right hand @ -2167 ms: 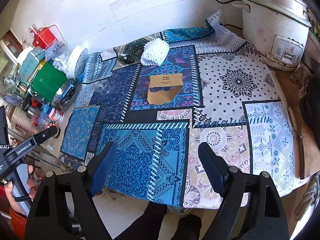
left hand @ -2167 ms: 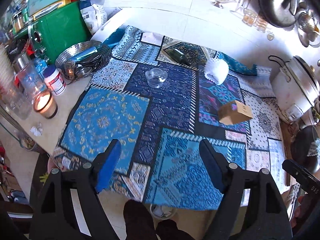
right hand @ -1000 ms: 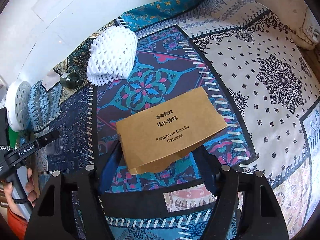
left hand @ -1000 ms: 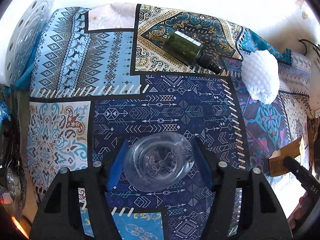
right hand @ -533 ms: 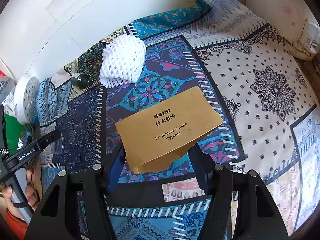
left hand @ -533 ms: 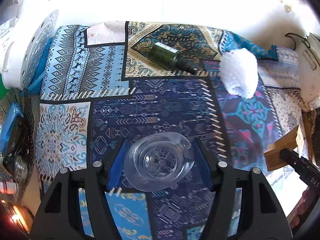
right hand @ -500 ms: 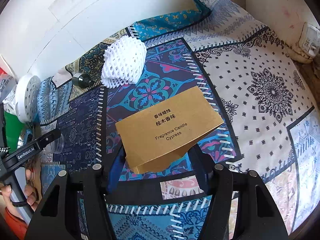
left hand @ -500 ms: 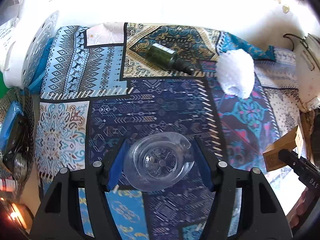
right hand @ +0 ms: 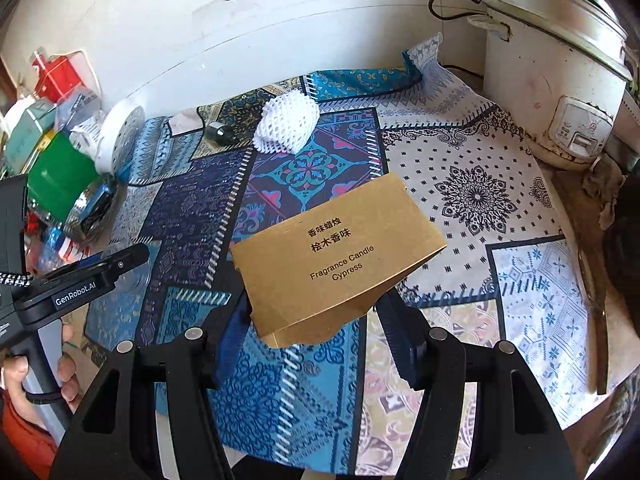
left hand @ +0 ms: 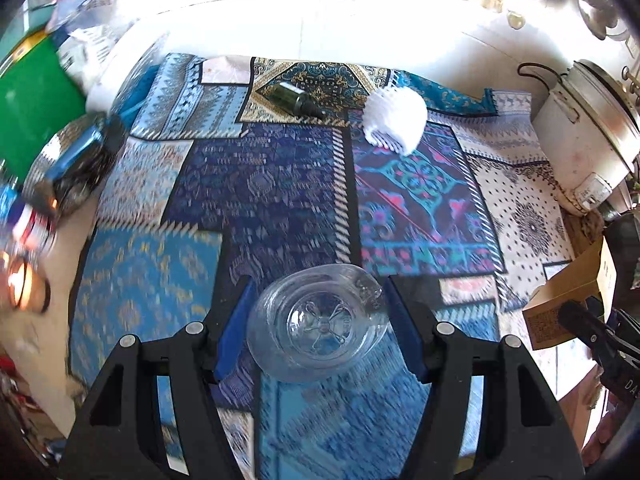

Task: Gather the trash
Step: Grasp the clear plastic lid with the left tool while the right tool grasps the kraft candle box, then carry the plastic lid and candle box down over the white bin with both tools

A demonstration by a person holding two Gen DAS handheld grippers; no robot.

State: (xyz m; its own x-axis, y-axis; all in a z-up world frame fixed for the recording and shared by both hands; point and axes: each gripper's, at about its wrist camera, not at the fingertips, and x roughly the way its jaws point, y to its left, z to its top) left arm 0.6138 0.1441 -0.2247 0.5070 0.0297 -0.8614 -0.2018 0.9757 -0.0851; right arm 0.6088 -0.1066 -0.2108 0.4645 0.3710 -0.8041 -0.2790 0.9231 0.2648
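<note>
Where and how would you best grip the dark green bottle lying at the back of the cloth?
Probably across the wide body of the dark green bottle, coming down from above. It lies on its side on the cloth, so the round body offers two opposite flanks; the narrow neck beside the white foam net gives less hold.

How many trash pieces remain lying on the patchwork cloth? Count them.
2: a dark green bottle lying near the cloth's far edge, and a white foam net just right of it. Others may be hidden outside the views.

Left wrist view: looks steeply down past its tool [left hand: 318, 324], close above the worktop.
Right wrist view: likewise, from the right.
Shared: white foam net sleeve [left hand: 394, 122] [right hand: 289, 121], upper centre.
</note>
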